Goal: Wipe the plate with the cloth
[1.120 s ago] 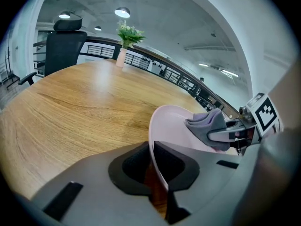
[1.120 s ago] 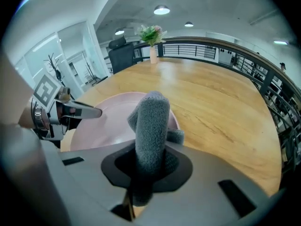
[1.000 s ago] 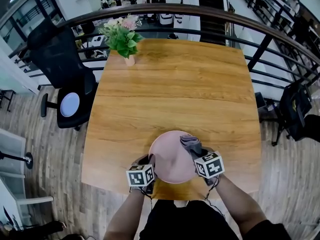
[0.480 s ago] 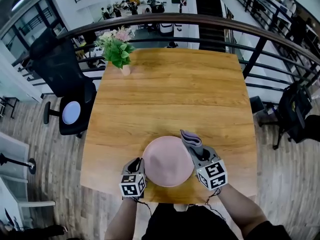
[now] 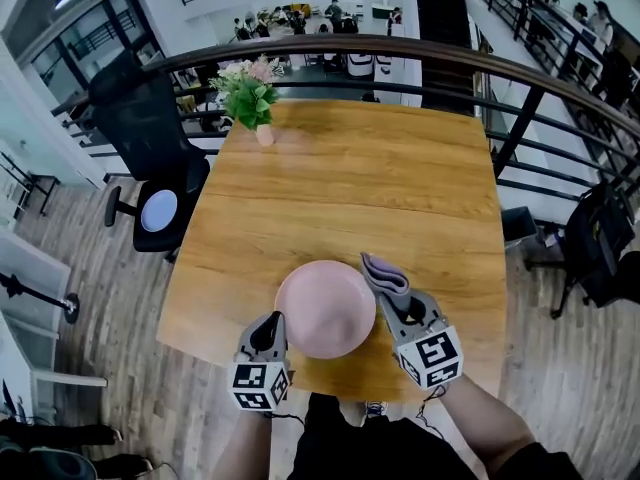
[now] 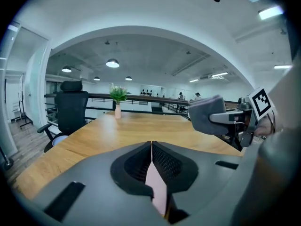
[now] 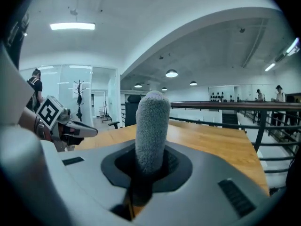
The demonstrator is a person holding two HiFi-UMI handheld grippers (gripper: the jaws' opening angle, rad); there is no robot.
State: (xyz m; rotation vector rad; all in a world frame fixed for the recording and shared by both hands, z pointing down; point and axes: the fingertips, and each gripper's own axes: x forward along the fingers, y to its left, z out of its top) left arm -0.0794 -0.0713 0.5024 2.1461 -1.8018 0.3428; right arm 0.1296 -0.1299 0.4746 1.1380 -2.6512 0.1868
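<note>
A round pink plate (image 5: pixel 325 308) is over the near part of the wooden table (image 5: pixel 350 188). My left gripper (image 5: pixel 272 326) is shut on the plate's lower left rim. In the left gripper view a pink sliver of the plate (image 6: pixel 155 187) shows between the closed jaws. My right gripper (image 5: pixel 392 293) is shut on a folded grey cloth (image 5: pixel 385 273), which sits just off the plate's right rim. In the right gripper view the cloth (image 7: pixel 151 131) stands upright between the jaws. Whether the plate rests on the table is unclear.
A small vase of flowers (image 5: pixel 250 93) stands at the table's far left corner. A black office chair (image 5: pixel 150 148) is to the left of the table. A dark railing (image 5: pixel 400 53) runs behind it, and a dark bag (image 5: pixel 600 238) sits on the floor at the right.
The cloth has come off the plate's upper right part and is now beside its right rim. The left gripper has slid down along the plate's left rim.
</note>
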